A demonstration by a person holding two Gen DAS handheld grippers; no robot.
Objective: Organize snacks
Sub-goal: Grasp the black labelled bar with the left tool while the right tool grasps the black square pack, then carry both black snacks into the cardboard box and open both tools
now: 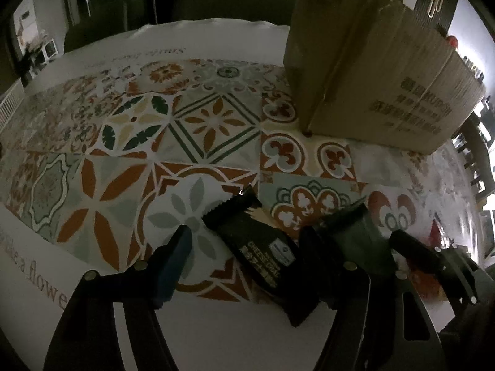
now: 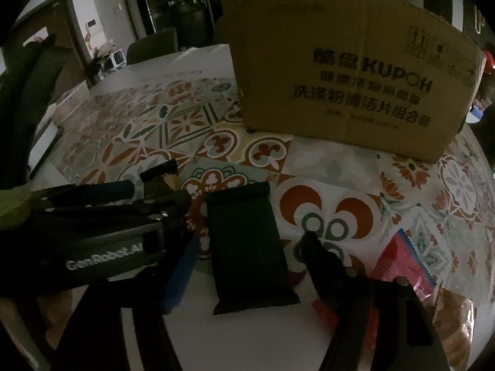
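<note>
A black cheese snack packet [image 1: 263, 250] lies on the patterned tablecloth between the fingers of my left gripper [image 1: 247, 244], which is open around it. A dark green snack packet [image 2: 247, 247] lies between the fingers of my right gripper [image 2: 247, 256], also open; it shows in the left wrist view [image 1: 359, 241] too. The left gripper [image 2: 123, 204] appears at the left of the right wrist view, with the black packet [image 2: 161, 176] by its tip. A red-pink packet [image 2: 402, 262] lies right of my right finger. A brown cardboard box [image 2: 349, 71] stands behind, also in the left wrist view [image 1: 365, 71].
The patterned tablecloth [image 1: 154, 130] covers a white table [image 1: 216, 334]. An orange-brown packet [image 2: 454, 318] lies at the far right edge. Chairs [image 1: 232, 3] and a glass door stand behind the table.
</note>
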